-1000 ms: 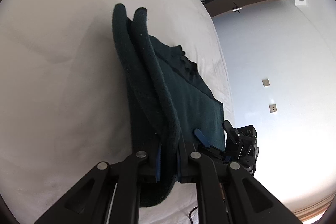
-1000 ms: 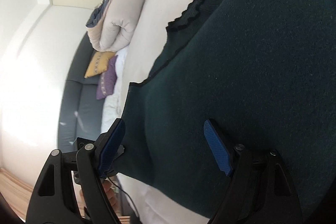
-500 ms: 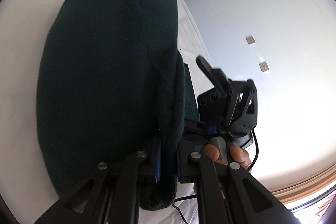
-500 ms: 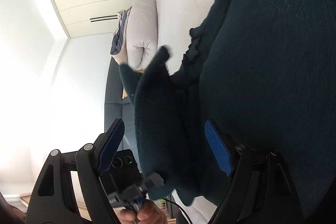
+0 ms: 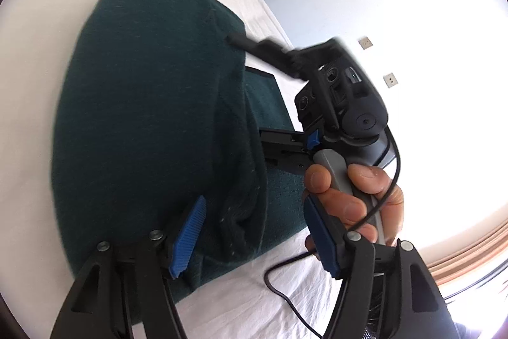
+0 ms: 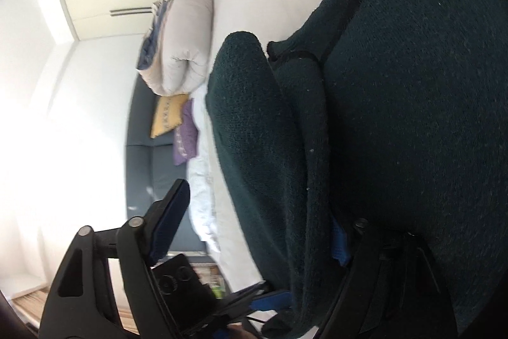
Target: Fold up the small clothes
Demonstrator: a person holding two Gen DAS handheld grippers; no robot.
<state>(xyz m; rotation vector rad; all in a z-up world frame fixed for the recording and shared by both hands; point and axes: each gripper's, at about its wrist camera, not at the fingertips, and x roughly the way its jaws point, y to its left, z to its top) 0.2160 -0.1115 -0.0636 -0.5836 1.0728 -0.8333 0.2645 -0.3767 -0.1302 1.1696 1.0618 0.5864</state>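
Left-wrist view: the garment (image 5: 152,116) lies doubled on the bed (image 5: 41,21), its fold now released by the left gripper (image 5: 254,240), whose jaws are opening around its edge, the closing right gripper (image 6: 254,231) at three o'clock; no writing readable.
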